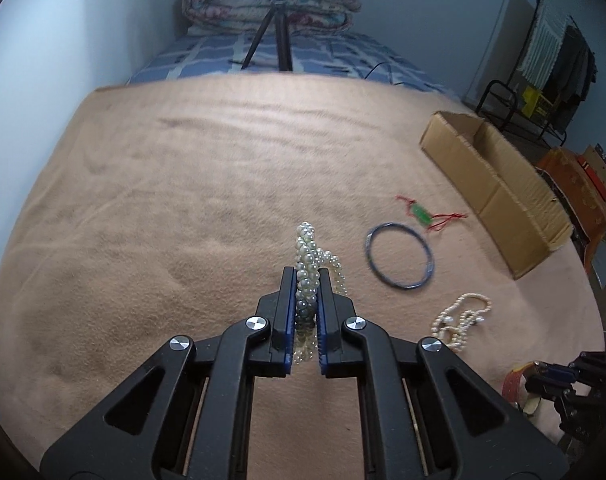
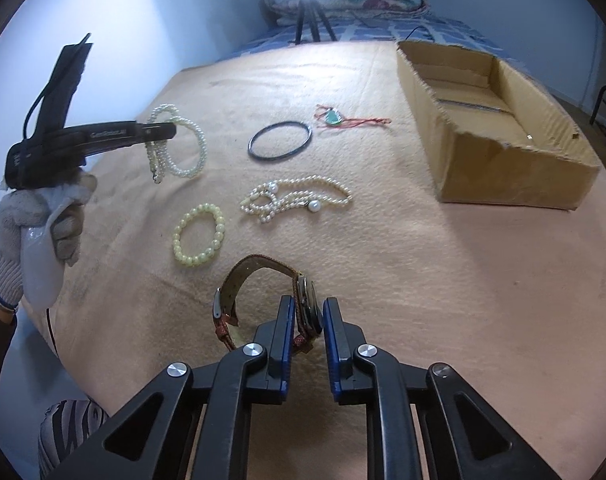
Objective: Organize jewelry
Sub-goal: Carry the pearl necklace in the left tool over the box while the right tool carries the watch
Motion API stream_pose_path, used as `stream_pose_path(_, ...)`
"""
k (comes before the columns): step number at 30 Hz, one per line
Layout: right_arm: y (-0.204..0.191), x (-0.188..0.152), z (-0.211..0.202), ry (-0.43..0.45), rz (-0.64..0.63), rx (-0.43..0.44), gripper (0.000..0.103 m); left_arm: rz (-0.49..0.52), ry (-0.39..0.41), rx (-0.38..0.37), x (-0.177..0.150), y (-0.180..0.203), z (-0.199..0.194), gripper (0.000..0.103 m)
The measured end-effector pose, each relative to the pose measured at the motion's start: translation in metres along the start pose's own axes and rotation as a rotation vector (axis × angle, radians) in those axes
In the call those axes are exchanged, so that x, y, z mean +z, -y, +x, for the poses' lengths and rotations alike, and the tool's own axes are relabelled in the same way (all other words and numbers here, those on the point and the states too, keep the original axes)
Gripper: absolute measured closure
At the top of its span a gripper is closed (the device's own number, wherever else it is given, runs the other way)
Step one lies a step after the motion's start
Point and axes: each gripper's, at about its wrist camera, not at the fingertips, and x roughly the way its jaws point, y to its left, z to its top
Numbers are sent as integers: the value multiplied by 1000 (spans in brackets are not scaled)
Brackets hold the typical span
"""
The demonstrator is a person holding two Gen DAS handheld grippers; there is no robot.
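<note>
A: While the left hand-held gripper (image 1: pixel 306 280) is pressed together on the pearl strand (image 1: pixel 308 264), we treat that strand as a limp, light load: the loops hang free below the pads, clear of the blanket (image 1: pixel 143 200), and will swing.

B: Confirmed. In the right wrist view the same strand dangles at about ten o'clock, held by the gloved hand (image 2: pixel 35 224). What of the right hand-held gripper (image 2: pixel 308 308)?

A: Its jaws are pinching the wristwatch (image 2: pixel 307 304) across the case, at six o'clock in that view. The case is stiff and takes a firm grip; the brown strap (image 2: pixel 259 264) is flexible and arches to the left.

B: We judge the crystal face fragile, so pressure belongs on the case edges.

A: Remaining items on the blanket: the beaded bracelet (image 2: pixel 199 236) at nine o'clock of the watch, the pearl necklace (image 2: pixel 299 198) at twelve, the dark bangle (image 2: pixel 281 140) beyond it, and the green pendant (image 2: pixel 333 117) on red cord.

B: The bangle is rigid and slippery; we would take it across the rim. The cardboard box (image 2: pixel 511 168) stands open at two o'clock, well apart.
</note>
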Motion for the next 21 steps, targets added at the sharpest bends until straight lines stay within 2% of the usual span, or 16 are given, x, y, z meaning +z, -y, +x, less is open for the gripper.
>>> stream_pose_path(12, 34, 7, -38, 92, 44, -43, 90, 99, 64, -114, 30, 66, -30, 96)
stream_pose_path(21, 75, 19, -67, 169, 87, -95, 90, 153, 78, -185, 66, 127, -12, 96)
